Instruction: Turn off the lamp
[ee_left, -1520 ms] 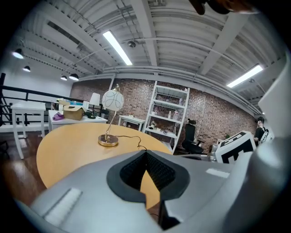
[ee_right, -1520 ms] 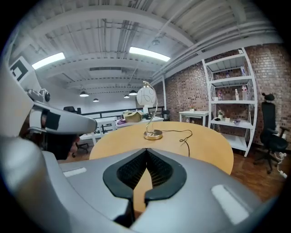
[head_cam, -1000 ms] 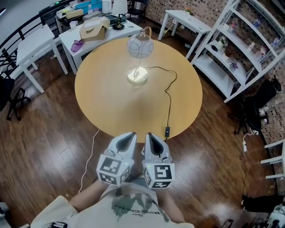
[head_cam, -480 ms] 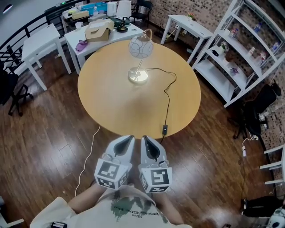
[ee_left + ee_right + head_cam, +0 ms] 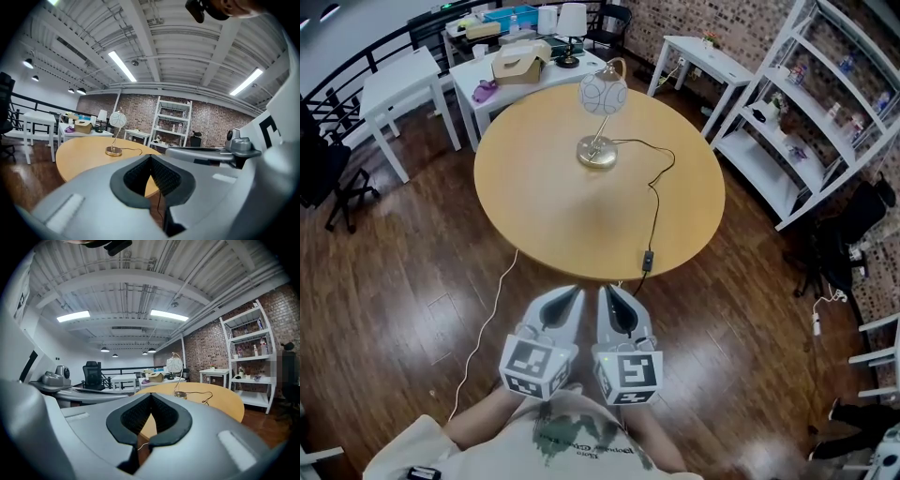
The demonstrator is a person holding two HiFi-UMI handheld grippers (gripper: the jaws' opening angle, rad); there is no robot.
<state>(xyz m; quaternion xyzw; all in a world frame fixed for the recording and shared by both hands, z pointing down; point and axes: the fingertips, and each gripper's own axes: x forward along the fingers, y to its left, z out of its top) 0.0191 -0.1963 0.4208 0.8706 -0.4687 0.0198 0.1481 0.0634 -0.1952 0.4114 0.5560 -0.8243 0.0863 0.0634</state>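
White shelving (image 5: 755,159), perhaps cardboard box (image 5: 517,64)

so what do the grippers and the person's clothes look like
Both the left gripper and right gripper have light-grey shells tapering to the tips, lined with black ribbed pads. Each carries a white cube with black square markers at its back. The person wears a pale shirt with a dark green print.

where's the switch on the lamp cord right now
Head view: the inline switch sits on the black cord at the round table's near edge, just ahead of the right gripper.
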